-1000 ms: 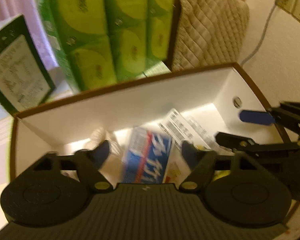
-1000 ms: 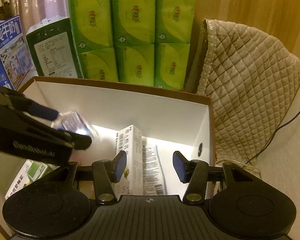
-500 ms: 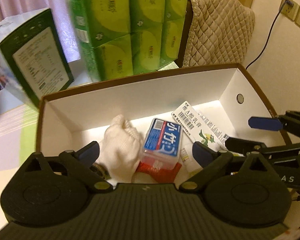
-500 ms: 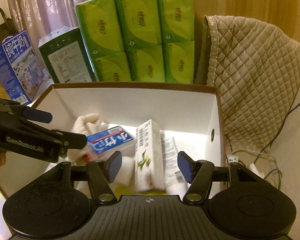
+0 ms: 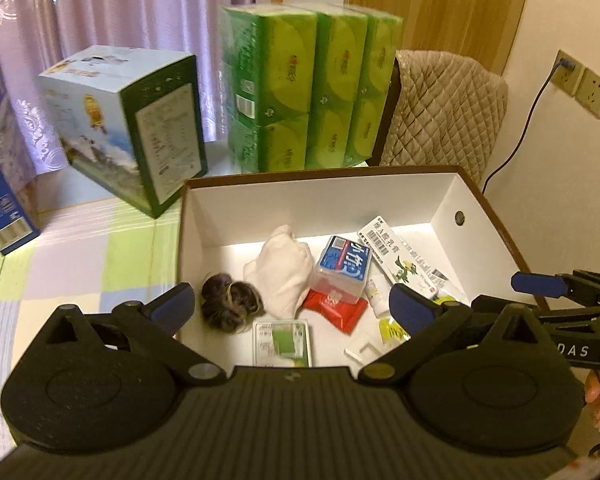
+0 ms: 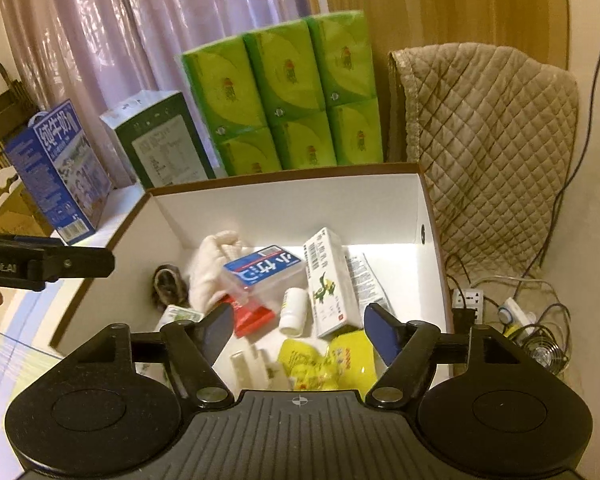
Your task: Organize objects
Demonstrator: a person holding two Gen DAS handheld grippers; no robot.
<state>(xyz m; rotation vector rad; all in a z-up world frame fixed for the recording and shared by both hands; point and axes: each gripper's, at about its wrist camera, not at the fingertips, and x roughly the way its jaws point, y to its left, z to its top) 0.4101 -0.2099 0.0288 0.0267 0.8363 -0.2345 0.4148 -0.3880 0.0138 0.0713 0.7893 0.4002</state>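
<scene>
Sorting looks nearly done, by my reading: the box (image 5: 476, 196), at the tabletop's right edge by the wall, already holds everything loose, and no stray item shows on the checked cloth (image 5: 80, 256) to its left. Inside, left to right: a dark hair tie (image 5: 228, 304), a white glove (image 5: 286, 270), a blue case (image 5: 344, 266), a long white carton (image 5: 404, 264). Both the left claw (image 5: 292, 306) and the right claw (image 6: 298, 330) hang released and empty above the box's near edge, with free room overhead.
</scene>
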